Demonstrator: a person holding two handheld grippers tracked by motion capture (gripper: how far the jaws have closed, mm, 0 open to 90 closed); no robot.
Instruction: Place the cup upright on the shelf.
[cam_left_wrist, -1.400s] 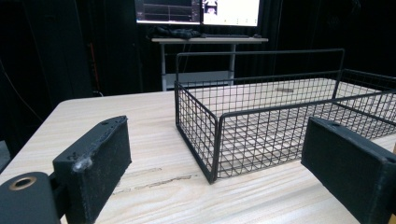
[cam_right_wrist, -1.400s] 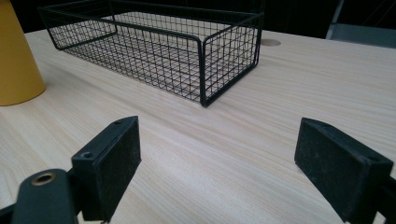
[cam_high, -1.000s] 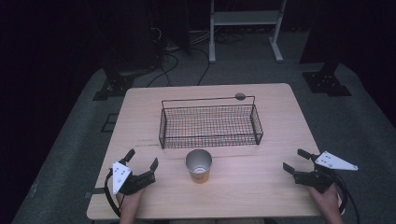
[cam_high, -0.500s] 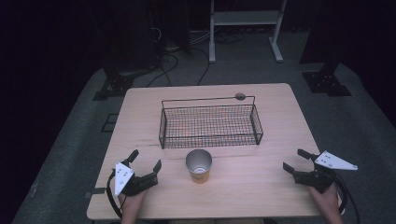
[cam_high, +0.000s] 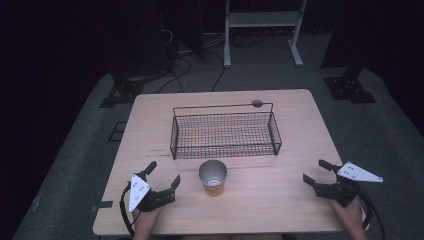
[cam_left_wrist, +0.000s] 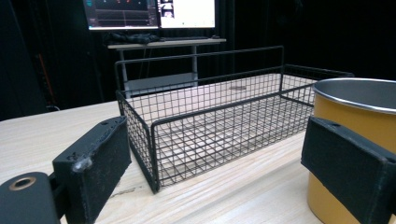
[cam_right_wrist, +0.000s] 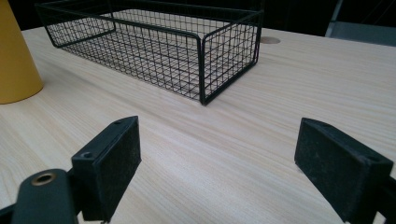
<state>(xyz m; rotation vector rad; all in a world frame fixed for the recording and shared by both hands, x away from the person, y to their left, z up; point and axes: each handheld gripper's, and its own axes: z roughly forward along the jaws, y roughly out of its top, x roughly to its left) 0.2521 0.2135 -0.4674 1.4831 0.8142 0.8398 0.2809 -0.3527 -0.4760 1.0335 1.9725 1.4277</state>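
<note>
Yellow metal cup (cam_high: 213, 178), steel-lined and open at the top, stands upright on the pale wooden surface (cam_high: 280, 200) in the lower middle of the high view, just below the black wire basket (cam_high: 225, 134) and not touching it. Nothing lies in the basket that I can make out.

Over the last second very little has changed. The left hand-held gripper (cam_high: 161, 176), low at the left of the frame, has crept a touch toward the cup; a second ago it sat slightly further to the lower left. Its jaws stand wide apart, holding nothing. In the left gripper view the cup (cam_left_wrist: 355, 154) rises at the right edge, partly behind the right-hand jaw, so the tool is aimed more at the basket's near corner (cam_left_wrist: 152, 140) than squarely at the cup. The right hand-held gripper (cam_high: 315, 172), low at the right of the high view, has not shifted at all; its jaws are likewise spread and empty, and in its own view the cup (cam_right_wrist: 16, 56) sits at the far upper left, well apart from it.

To my eye, the work has barely begun: the cup is untouched, and the left tool's small drift looks like the start of a reach for it. It would need to swing further toward the cup before closing.
</note>
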